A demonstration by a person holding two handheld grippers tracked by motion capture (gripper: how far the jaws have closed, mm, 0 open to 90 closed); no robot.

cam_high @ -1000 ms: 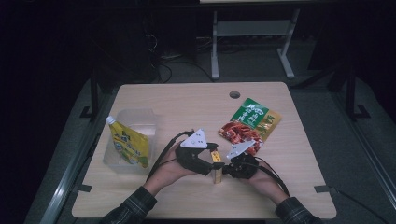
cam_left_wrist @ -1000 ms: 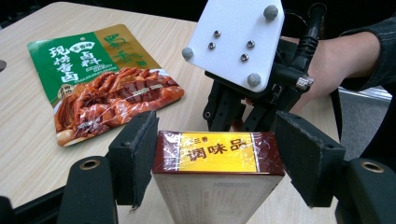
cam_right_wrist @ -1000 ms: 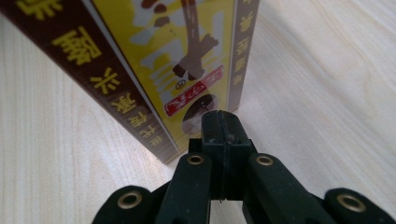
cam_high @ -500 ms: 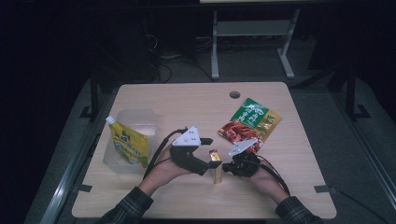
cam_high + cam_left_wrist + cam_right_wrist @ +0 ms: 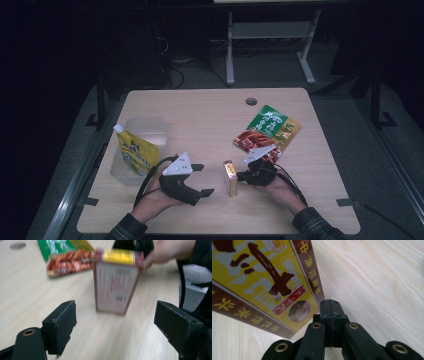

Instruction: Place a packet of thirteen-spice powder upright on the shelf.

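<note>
Yellow and brown card makes up the small box point(image 5: 230, 178), which is stood upright on the pale wooden table point(image 5: 210, 110), near the front edge and between the two grippers. In the left gripper view the box point(image 5: 115, 282) is seen from its white printed side, with a yellow band along the top; it is set ahead of the jaws, not between them, and is somewhat blurred.

The left gripper point(image 5: 200, 179) is held low over the table, well to the left of the box and apart from it. Its jaws have just been opening and are spread wide, with nothing between the pads point(image 5: 62, 323) but bare wood.

The right gripper point(image 5: 241, 176) is found just beside the box on its right. Its jaws are pressed fully together (pad against pad, as the right gripper view makes plain), and nothing is clamped in them. The tips point(image 5: 330, 305) are placed right at the lower corner of the box point(image 5: 262, 277); whether that corner is actually touched cannot be told.

Farther back on the right, a green and red snack packet point(image 5: 267, 131) is laid flat. At the left, a clear plastic tub point(image 5: 145, 131) is seen with a yellow pouch point(image 5: 134, 152) leaned in it.
</note>
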